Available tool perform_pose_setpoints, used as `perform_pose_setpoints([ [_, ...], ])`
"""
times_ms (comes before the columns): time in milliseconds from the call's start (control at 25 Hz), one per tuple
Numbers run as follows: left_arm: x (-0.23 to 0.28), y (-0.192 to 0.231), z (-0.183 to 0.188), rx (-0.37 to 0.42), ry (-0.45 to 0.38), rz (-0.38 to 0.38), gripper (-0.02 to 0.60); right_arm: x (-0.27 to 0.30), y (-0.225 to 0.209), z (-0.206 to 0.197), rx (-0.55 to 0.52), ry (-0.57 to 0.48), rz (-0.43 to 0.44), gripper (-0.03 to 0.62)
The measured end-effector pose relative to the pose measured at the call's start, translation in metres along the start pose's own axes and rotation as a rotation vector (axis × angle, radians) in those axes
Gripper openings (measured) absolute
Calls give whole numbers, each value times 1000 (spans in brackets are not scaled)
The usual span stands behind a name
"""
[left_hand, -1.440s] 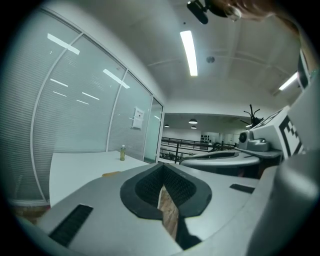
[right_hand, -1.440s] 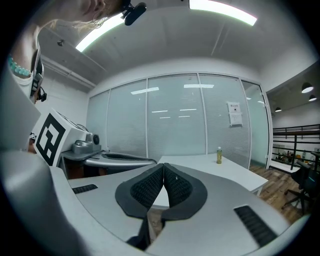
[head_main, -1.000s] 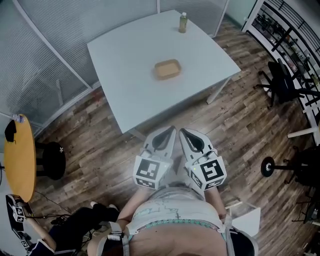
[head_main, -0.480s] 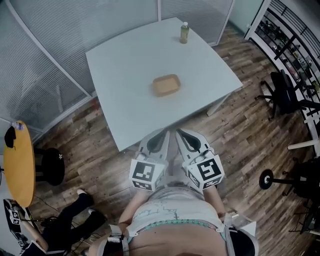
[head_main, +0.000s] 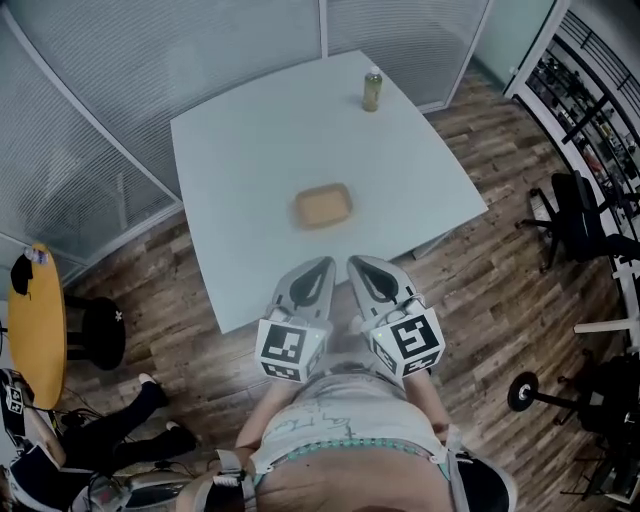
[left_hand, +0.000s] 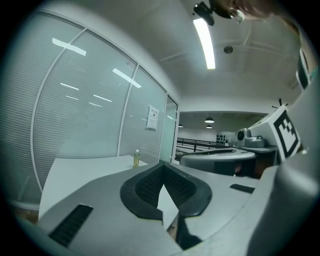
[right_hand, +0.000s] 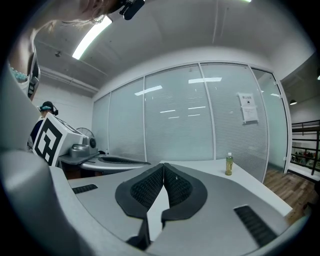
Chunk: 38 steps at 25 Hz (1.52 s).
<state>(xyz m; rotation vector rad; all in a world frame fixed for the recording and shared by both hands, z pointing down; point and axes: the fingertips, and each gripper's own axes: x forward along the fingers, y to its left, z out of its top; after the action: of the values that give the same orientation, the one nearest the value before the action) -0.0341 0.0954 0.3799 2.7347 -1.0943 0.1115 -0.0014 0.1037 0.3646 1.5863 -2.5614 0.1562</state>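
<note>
In the head view my left gripper and right gripper are held side by side in front of the person's body, just short of the near edge of a white table. Both are shut with nothing between the jaws. On the table lies a shallow tan tray, a little beyond the two tips. A small green bottle stands upright near the table's far edge. The same bottle appears in the left gripper view, and the bottle again in the right gripper view.
Glass partition walls run behind the table. A round yellow table and a black stool stand at left, and another person's legs lie at lower left. A black office chair stands at right on the wood floor.
Both grippers and the person have moved forward toward the white table. The tray and bottle now lie nearer. The jaws stayed shut.
</note>
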Motion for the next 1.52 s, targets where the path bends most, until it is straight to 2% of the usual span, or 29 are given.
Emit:
perform_pose_setpoints([
  [320, 53, 7, 10, -19, -7, 80, 2, 25, -47, 3, -4, 6, 106, 0],
  [640, 67, 23, -3, -63, 27, 157, 2, 43, -66, -5, 36, 17, 156, 0],
  [880, 84, 53, 1, -77, 25, 158, 2, 75, -78, -3, 36, 25, 145, 0],
  [1280, 124, 108, 17, -46, 28, 110, 2, 140, -96, 4, 23, 40, 110, 0],
  [1520, 126, 145, 22, -49, -4, 125, 2, 177, -95, 1, -1, 59, 114, 0],
])
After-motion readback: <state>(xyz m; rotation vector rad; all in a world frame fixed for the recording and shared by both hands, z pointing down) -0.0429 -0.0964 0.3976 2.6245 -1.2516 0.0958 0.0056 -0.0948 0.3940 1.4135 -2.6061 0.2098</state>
